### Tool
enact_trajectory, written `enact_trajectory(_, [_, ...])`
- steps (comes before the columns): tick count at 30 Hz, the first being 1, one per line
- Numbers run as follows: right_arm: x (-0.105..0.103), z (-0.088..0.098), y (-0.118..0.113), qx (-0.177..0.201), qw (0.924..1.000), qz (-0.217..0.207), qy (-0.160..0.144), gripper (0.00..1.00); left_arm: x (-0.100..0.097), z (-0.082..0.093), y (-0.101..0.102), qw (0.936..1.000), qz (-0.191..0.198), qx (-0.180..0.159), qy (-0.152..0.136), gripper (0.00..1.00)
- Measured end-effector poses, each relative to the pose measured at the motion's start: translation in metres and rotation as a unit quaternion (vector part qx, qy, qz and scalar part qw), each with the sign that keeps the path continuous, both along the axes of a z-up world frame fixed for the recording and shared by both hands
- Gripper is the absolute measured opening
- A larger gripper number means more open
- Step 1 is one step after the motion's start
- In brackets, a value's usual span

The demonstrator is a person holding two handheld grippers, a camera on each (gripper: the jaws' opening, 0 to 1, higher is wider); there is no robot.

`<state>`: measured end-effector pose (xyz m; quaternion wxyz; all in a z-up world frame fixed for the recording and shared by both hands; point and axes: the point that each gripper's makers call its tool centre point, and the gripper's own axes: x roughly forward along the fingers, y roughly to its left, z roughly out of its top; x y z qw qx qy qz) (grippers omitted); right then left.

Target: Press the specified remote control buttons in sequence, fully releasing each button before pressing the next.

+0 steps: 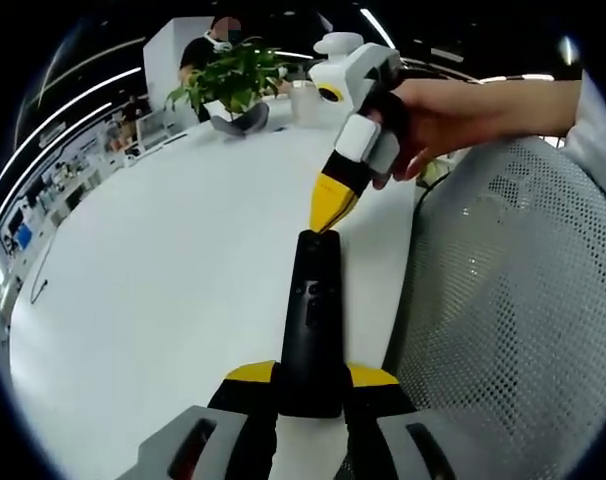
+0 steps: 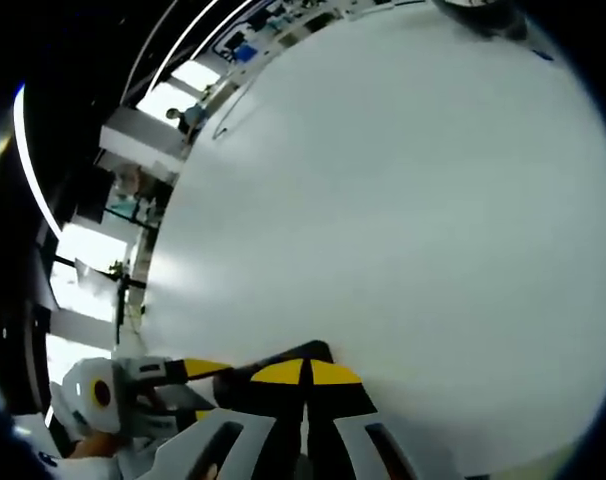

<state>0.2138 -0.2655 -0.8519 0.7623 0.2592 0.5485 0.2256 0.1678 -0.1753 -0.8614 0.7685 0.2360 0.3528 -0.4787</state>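
A slim black remote control lies lengthwise between the jaws of my left gripper, which is shut on its near end. Its buttons face up. My right gripper, held by a hand, comes down from the upper right with its yellow tips closed together on the remote's far end. In the right gripper view, my right gripper is shut, its tips resting on the remote. The left gripper holds the remote from the lower left.
A white table stretches ahead. A potted green plant and a white cup stand at its far end, a thin cable lies at the left edge. A grey mesh chair back stands to the right.
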Motion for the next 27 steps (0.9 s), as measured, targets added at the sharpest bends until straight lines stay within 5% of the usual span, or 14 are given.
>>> enact_trajectory(5, [0.0006, 0.0015, 0.0014, 0.001, 1.0000, 0.004, -0.004, 0.00, 0.0016, -0.0012, -0.0002, 0.9994, 0.016, -0.021, 0.022, 0.24])
enact_trajectory(27, [0.0048, 0.0035, -0.0029, -0.034, 0.9989, 0.019, -0.026, 0.00, 0.0068, -0.0010, -0.0018, 0.9995, 0.010, -0.029, 0.005, 0.25])
